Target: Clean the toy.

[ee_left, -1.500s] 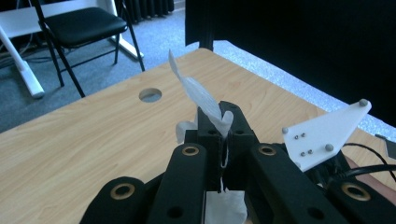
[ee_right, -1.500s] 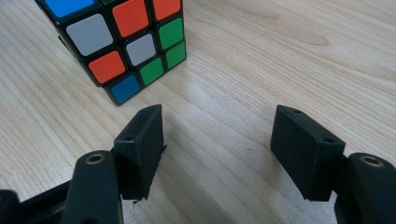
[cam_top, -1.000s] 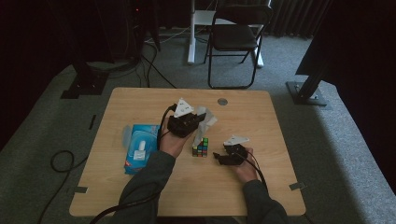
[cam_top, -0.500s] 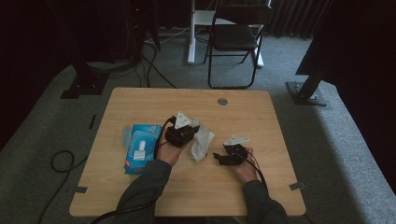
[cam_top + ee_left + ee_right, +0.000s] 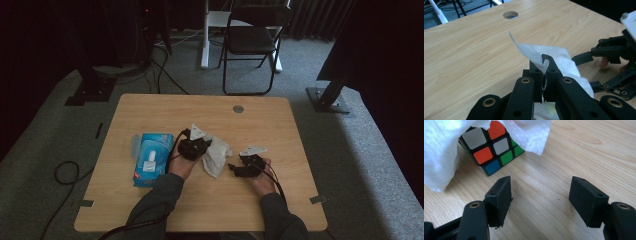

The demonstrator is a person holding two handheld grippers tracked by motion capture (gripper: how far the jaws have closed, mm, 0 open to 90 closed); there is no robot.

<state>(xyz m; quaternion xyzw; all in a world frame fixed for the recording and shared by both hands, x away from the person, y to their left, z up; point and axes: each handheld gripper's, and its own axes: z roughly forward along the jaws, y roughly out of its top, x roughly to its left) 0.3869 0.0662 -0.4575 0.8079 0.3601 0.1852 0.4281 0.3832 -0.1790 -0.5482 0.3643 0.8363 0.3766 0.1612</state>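
Note:
My left gripper [image 5: 201, 147] is shut on a white tissue [image 5: 216, 156] near the middle of the wooden table [image 5: 150, 115]. In the left gripper view the jaws [image 5: 545, 67] pinch a fold of the tissue [image 5: 557, 58], which hangs down to the right. The tissue [image 5: 439, 157] drapes over a colour cube [image 5: 491, 152], leaving one corner and parts of two faces uncovered. My right gripper [image 5: 234, 169] rests on the table just right of the tissue, open, with bare wood between its jaws [image 5: 541, 195]. It also appears in the left gripper view [image 5: 584, 72].
A blue tissue pack [image 5: 152, 159] lies left of my left hand. A round cable hole [image 5: 238, 108] sits near the table's far edge. A folding chair [image 5: 250, 40] and stand bases are on the floor beyond, with a cable [image 5: 65, 175] at the left.
My left gripper has come down with the tissue, which now lies over the cube and hides it in the high view. The right gripper has stayed in place.

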